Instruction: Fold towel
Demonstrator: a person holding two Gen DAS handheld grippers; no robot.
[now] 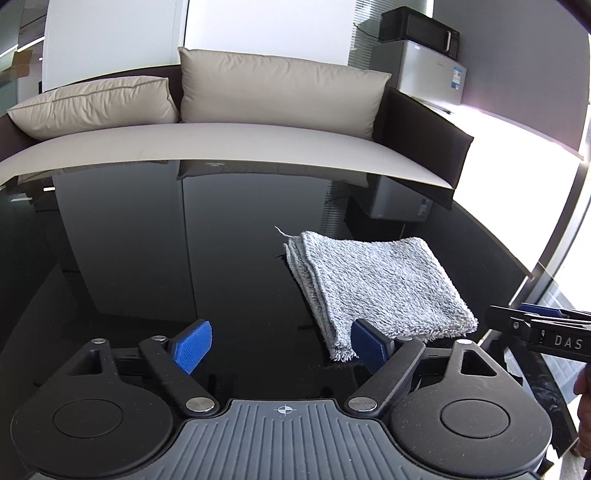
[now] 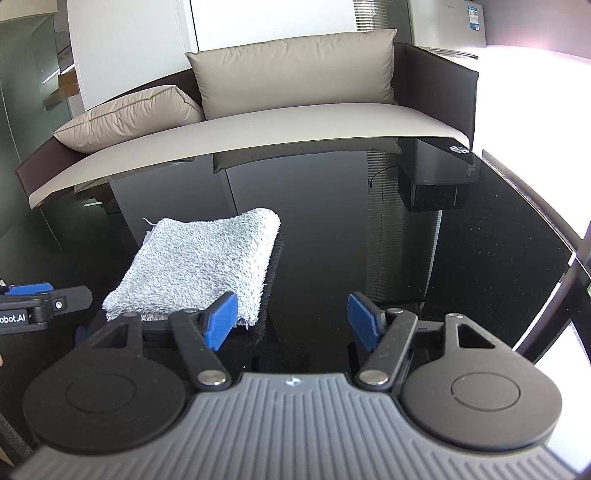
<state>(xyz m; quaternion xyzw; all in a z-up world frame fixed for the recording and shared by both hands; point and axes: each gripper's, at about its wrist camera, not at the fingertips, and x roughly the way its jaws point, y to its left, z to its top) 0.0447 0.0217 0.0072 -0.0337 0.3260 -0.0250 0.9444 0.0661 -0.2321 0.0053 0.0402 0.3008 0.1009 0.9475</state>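
Note:
A grey fluffy towel [image 1: 376,284] lies folded into a small stack on the glossy black table [image 1: 147,258]; the right wrist view shows the same towel [image 2: 199,266] left of centre. My left gripper [image 1: 282,345] is open, its blue pads wide apart with nothing between them, and the towel's near corner lies just beyond its right pad. My right gripper [image 2: 293,319] is open too and holds nothing; its left pad stands in front of the towel's near right corner. Each gripper's tip shows at the edge of the other's view.
A sofa with beige cushions [image 1: 280,92] runs along the table's far side. A small fridge with a black microwave [image 1: 421,29] on it stands at the back right. The table's right edge [image 2: 546,221] borders a bright window. A hand [image 1: 583,406] shows at right.

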